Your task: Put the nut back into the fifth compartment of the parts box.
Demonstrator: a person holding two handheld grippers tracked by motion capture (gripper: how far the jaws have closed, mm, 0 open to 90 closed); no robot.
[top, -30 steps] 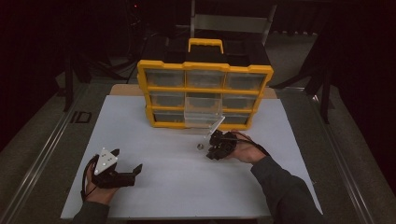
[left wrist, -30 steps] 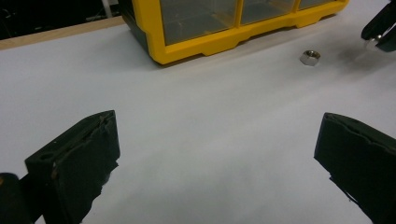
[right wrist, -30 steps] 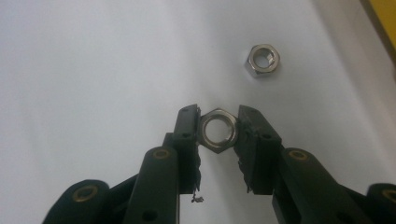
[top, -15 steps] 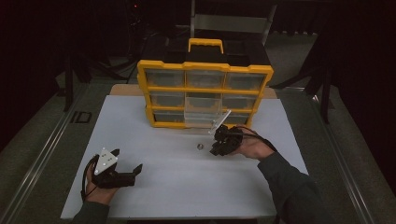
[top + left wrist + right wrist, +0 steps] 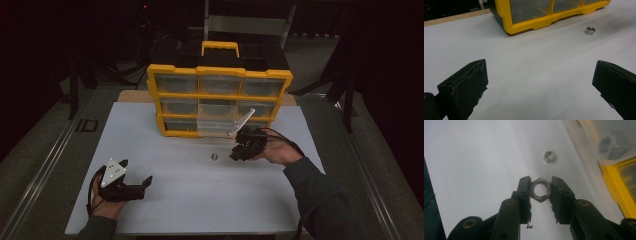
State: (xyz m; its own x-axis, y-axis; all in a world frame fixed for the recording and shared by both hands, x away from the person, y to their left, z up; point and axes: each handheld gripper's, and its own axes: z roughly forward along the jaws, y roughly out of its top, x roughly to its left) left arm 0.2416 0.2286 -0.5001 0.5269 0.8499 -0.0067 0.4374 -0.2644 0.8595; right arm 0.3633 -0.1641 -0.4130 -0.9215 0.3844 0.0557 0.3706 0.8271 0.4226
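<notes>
The right gripper (image 5: 540, 188) holds a steel nut (image 5: 540, 189) clamped between its jaws just above the white tabletop (image 5: 175, 150) near the yellow organizer (image 5: 220, 100) at the far edge, while the left gripper (image 5: 131, 186) rests with jaws wide apart near the front left corner.

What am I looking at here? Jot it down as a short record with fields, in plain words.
Setting: white table sheet with a yellow plastic organiser box of clear drawers at the far side
Open drawer: one clear drawer in the bottom row is pulled out
Right gripper: shut on a silver hexagonal metal nut, near the open drawer
Second nut: loose on the sheet
Left gripper: open, nothing between the jaws, over the near left of the sheet
</notes>
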